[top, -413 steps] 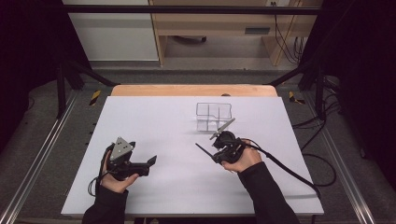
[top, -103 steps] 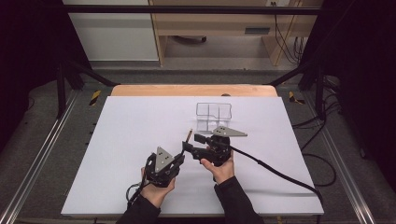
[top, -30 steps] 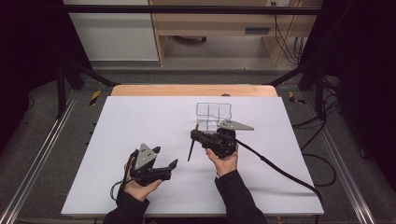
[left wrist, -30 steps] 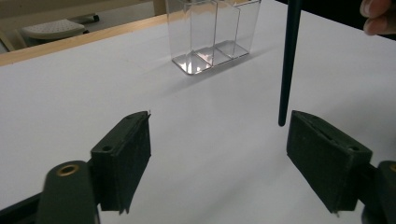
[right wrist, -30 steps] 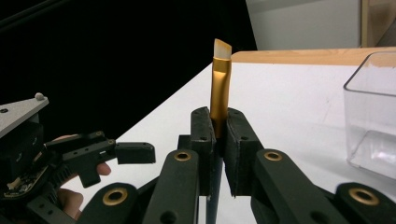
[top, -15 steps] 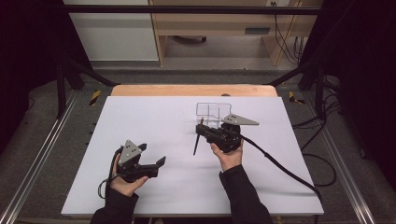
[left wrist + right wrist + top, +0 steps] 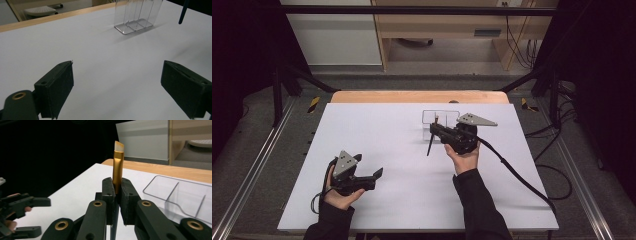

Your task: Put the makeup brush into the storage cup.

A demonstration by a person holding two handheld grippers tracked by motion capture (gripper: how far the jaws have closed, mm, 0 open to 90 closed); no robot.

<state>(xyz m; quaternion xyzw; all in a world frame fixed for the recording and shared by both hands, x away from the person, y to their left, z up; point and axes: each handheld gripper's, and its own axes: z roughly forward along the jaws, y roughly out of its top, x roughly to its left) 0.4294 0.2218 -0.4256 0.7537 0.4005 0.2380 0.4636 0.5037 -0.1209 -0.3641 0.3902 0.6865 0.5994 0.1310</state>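
Note:
My right gripper [image 7: 435, 132] is shut on a brush [image 7: 430, 144] with a gold ferrule, pale angled bristles and a dark handle. The brush stands nearly upright, bristles up, with the handle hanging below the jaws. In the right gripper view the ferrule [image 7: 118, 167] rises between the closed pads of my right gripper [image 7: 117, 192]. A clear divided organizer [image 7: 435, 116] stands just behind it, and its compartments [image 7: 175, 195] look empty. My left gripper [image 7: 368, 166] rests low at the front left, open, with nothing between its jaws [image 7: 117, 90].
White table sheet [image 7: 377, 130] with a wooden edge [image 7: 417, 96] at the back. The right gripper's cable [image 7: 517, 175] trails toward the front right. From the left gripper view, the organizer [image 7: 136, 15] and the brush's handle tip [image 7: 183, 11] lie ahead.
My left gripper gave up the brush and drew back to the front left, open. My right gripper carried the brush away from me, up against the organizer.

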